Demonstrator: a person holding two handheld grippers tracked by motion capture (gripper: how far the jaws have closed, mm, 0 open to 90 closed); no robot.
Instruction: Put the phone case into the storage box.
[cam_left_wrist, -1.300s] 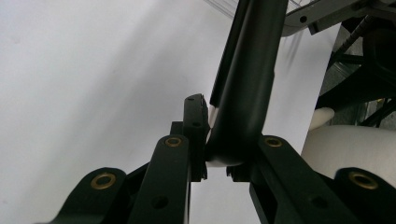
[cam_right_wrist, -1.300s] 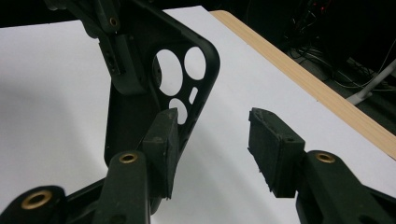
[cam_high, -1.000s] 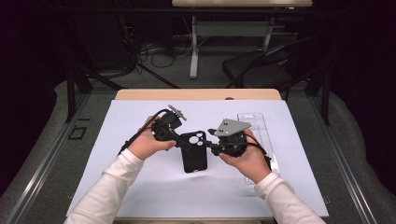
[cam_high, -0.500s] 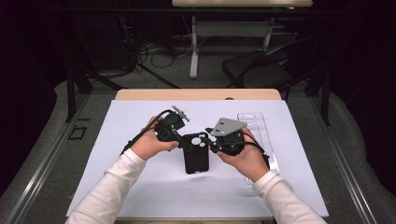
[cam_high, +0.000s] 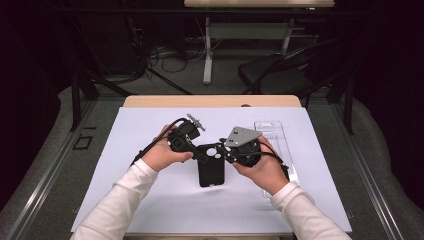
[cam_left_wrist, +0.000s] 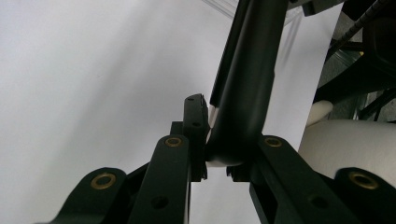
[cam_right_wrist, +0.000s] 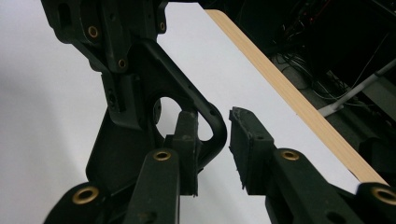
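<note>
A black phone case (cam_high: 210, 167) is held just above the middle of the white-covered table (cam_high: 150, 130), the left tool (cam_left_wrist: 205, 140) pinching its edge while the right tool (cam_right_wrist: 212, 140), jaws spread, straddles its corner, a clear plastic tray (cam_high: 280, 145) lying at right.

Phone case (cam_high: 210, 167) at sheet (cam_high: 125, 150) centre, between left gripper (cam_high: 200, 151) and right gripper (cam_high: 226, 150); clear tray (cam_high: 280, 145) right.
</note>
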